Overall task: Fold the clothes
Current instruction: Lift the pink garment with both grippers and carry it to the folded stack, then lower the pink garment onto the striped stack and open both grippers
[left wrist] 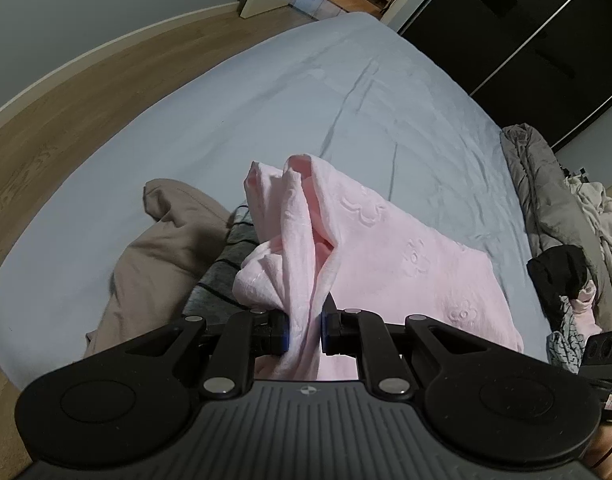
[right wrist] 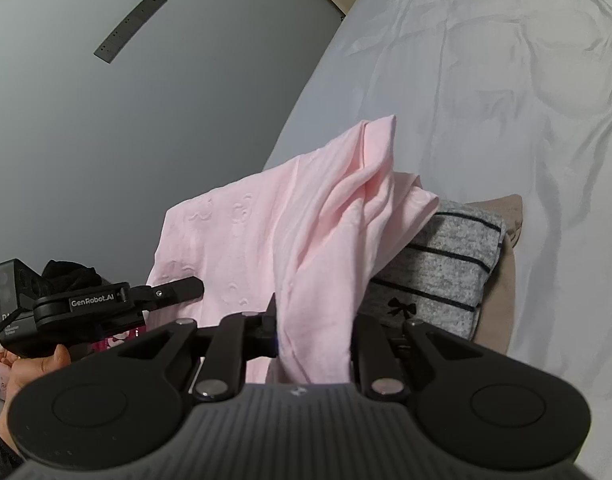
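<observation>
Left wrist view, left to right. At 9 o'clock: wood floor (left wrist: 66, 92), then the edge of the pale blue bed sheet (left wrist: 306, 92). At 8 o'clock, on the sheet: a beige garment (left wrist: 158, 264), with a grey striped garment (left wrist: 226, 276) just beside it and partly under the pink cloth. At centre: pink garment (left wrist: 385, 256), embossed with flowers, bunched into upright folds and spread toward 4 o'clock over the sheet. At 6 o'clock: left gripper (left wrist: 304, 328), narrow, clamped on a gathered fold of the pink garment. At 3 o'clock: a grey blanket (left wrist: 545, 200) heaped along the bed edge; below it a pile of dark and light clothes (left wrist: 565, 280).

Right wrist view, left to right. At 8 o'clock: the other gripper's body, held in a hand (right wrist: 30, 368). At centre: the same pink garment (right wrist: 274, 240), draped over the grey striped garment (right wrist: 445, 272) at 3 o'clock. At 6 o'clock: right gripper (right wrist: 313, 340), narrow, pinched on a thick fold of the pink cloth. Beyond, at 1 o'clock: bare rumpled sheet (right wrist: 505, 80).
</observation>
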Motion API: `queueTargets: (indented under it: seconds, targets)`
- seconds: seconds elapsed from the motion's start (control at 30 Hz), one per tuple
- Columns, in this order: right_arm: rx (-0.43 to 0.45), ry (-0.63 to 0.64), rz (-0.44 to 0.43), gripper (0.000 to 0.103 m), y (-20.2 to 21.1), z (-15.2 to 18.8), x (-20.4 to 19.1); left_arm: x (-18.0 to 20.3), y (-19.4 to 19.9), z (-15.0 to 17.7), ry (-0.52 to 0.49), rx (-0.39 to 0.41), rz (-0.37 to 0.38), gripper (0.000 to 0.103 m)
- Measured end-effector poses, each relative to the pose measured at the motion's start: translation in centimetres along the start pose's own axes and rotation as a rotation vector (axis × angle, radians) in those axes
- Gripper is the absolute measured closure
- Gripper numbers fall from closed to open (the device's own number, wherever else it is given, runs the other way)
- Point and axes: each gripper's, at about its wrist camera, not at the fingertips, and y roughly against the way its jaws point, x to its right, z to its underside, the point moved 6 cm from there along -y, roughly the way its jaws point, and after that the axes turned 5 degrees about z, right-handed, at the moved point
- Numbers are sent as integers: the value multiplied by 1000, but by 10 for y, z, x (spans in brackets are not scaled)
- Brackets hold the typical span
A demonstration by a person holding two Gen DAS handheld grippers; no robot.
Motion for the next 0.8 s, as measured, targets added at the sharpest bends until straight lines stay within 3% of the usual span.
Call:
queueTargets:
  seconds: [0.6,0.7,0.77,0.8]
  targets:
    - [-11,6,46,83,-21,-1,7,-13,-24,5,24,-13,-13,92]
    - [-6,8,58,75,-20,-3,5,-14,-22,4,40,-4,-20,86]
    - [-2,11,67,57,-16,-1,8,-14,-18,3,52,7,-33,84]
    - [0,15,72,54,-12,2,12,-14,-17,3,58,13,-40,84]
